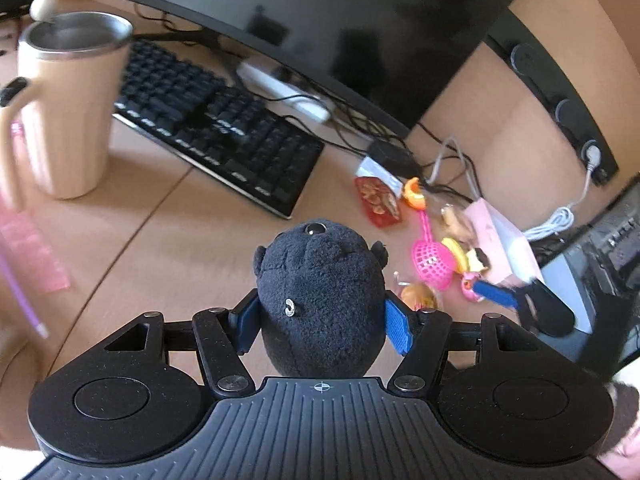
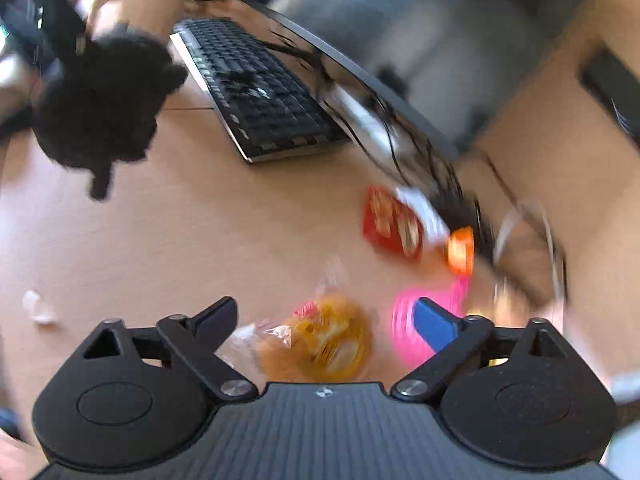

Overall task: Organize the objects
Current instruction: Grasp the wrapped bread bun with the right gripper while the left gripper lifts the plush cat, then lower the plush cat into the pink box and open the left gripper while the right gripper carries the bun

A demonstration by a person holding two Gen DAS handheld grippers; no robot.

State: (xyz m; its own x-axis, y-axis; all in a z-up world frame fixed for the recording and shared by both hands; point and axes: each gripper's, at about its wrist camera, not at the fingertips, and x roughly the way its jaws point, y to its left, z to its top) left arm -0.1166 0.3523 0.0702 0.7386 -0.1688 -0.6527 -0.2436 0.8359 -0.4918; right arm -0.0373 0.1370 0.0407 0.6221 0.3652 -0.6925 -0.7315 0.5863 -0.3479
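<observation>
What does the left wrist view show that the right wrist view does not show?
Only the left wrist view shows the beige mug, the pink ruler and the left tongs shut on the black plush toy. Only the right wrist view shows the open right tongs above a wrapped bun. Both show the keyboard, the red snack packet and the pink strainer.

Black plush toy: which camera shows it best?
The left wrist view: the black plush toy sits sharp and centred, clamped between the left gripper's blue pads, one glossy eye visible. The right wrist view shows it only as a motion-blurred dark shape at the upper left.
</observation>
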